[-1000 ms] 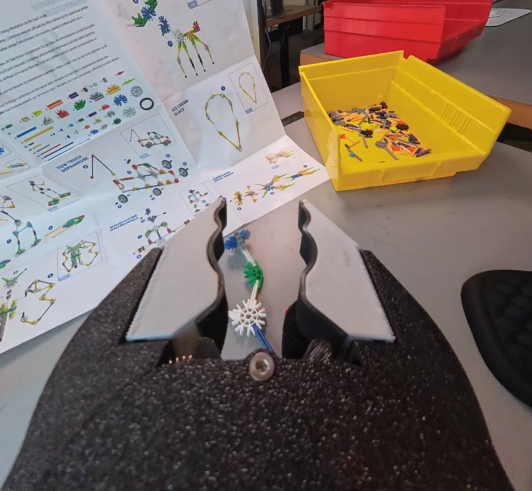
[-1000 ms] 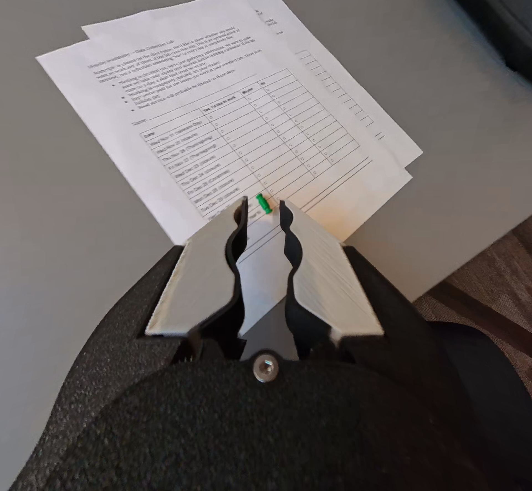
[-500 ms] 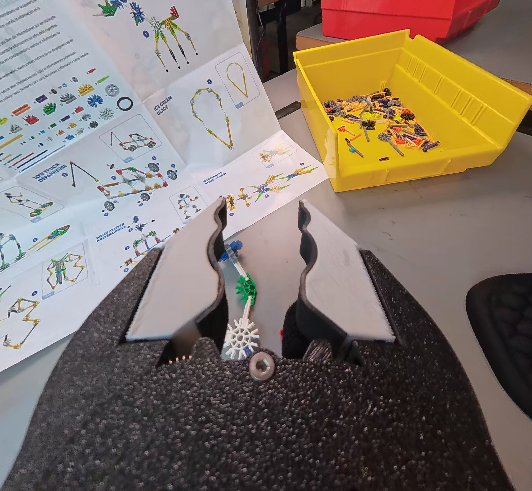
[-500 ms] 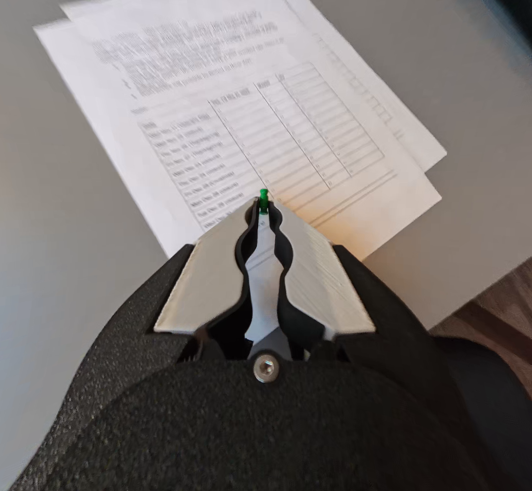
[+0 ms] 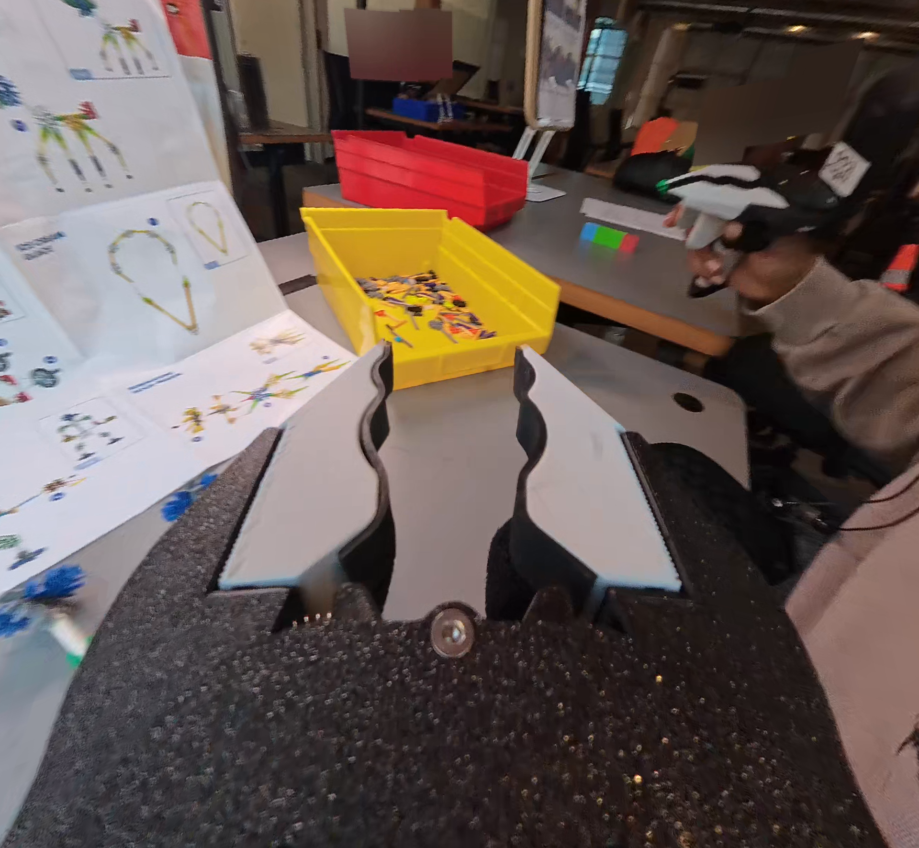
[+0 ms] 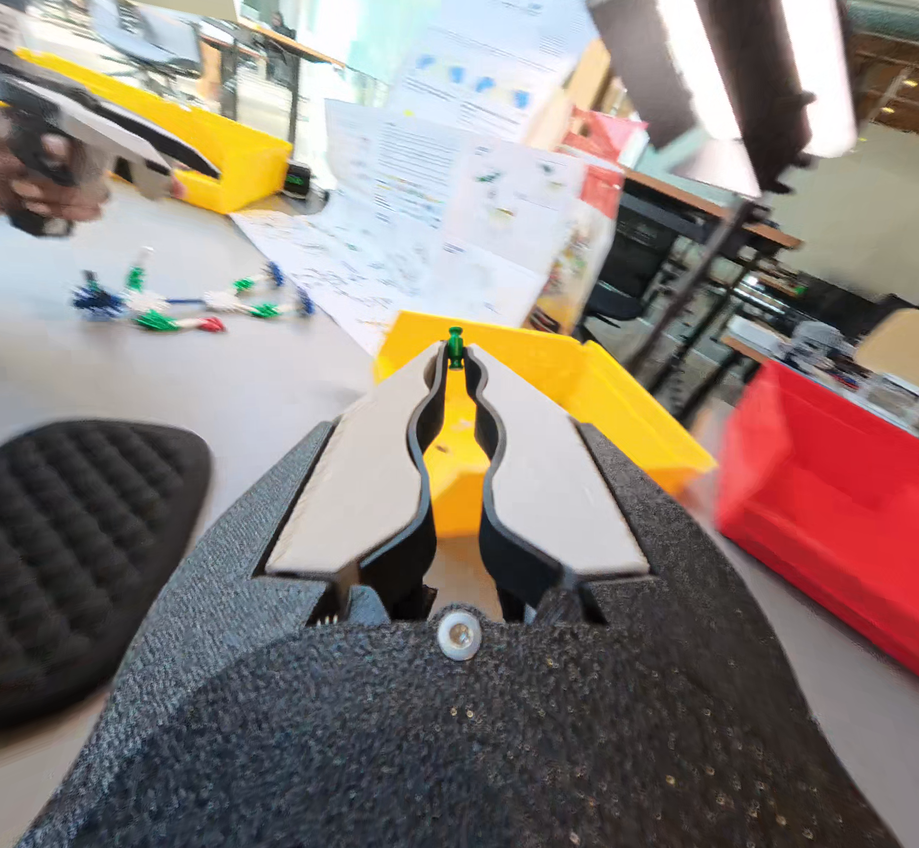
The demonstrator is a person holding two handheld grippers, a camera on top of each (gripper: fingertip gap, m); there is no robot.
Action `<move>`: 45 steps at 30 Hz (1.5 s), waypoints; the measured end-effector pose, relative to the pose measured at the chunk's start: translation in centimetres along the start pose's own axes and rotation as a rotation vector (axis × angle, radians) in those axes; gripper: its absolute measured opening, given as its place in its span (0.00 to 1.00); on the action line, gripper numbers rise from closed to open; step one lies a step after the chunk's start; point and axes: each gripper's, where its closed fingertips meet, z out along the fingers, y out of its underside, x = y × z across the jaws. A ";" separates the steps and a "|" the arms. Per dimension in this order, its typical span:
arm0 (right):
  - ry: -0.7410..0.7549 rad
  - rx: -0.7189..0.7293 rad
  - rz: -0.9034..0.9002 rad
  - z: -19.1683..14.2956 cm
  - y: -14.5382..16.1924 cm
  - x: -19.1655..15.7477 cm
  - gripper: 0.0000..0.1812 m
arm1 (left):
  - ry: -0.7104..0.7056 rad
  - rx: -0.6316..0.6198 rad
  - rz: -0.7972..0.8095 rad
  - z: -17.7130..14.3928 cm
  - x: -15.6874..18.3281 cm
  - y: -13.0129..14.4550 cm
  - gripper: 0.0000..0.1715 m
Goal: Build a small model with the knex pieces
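Note:
My right gripper (image 6: 455, 352) is shut on a small green rod piece (image 6: 454, 346) at its fingertips and holds it up in the air, in front of the yellow bin (image 6: 587, 371). It also shows far right in the left wrist view (image 5: 664, 186), raised above the table. My left gripper (image 5: 452, 357) is open and empty above the grey table (image 5: 447, 426), just short of the yellow bin (image 5: 348, 287) of small building pieces (image 5: 422, 302). A rod-and-connector model (image 6: 194, 302) of blue, green and white parts lies on the table; its blue end shows at the left edge (image 5: 49, 585).
A folded instruction sheet (image 5: 124, 277) stands and spreads at the left. Red bins (image 5: 427, 173) sit behind the yellow one, another red bin (image 6: 820, 491) at right. A black padded object (image 6: 84, 526) lies at near left. A light panel (image 6: 746, 43) hangs above. Coloured blocks (image 5: 609, 236) sit on the far table. My hands' fingertips stand some 30 centimetres from each other. The black padded object (image 6: 84, 526) is about equally far from each gripper, around 25 centimetres.
My right gripper closed on the green piece, lifted it off the printed sheets and swung up toward the bin. My left gripper lifted and turned right, away from the model.

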 end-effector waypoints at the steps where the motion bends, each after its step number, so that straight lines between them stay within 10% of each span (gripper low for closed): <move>1: -0.051 0.032 0.016 2.9 -1.0 -3.8 0.03 | 0.054 0.011 -0.030 -0.2 1.2 0.2 0.27; 6: -0.294 0.081 0.072 13.8 -4.8 -20.5 0.02 | 0.335 0.091 -0.235 -3.6 5.0 0.6 0.20; 12: -0.330 0.089 -0.071 19.0 -7.7 -29.7 0.02 | 0.528 0.089 -0.417 -10.2 3.8 0.4 0.15; 25: -0.433 0.117 -0.338 18.1 -10.1 -34.7 0.02 | 0.444 0.173 -0.396 -15.1 5.6 0.8 0.04; 34: -0.444 0.163 -0.204 18.0 -9.4 -35.4 0.03 | 0.365 0.168 -0.325 -15.3 5.7 1.6 0.02; 38: -0.375 0.166 -0.072 20.2 -9.1 -33.9 0.16 | 0.210 0.157 -0.187 -17.9 -0.2 0.0 0.02; 45: -0.243 0.040 0.111 22.6 -5.8 -28.0 0.17 | -0.678 -0.263 0.269 -29.9 -29.2 -3.0 0.03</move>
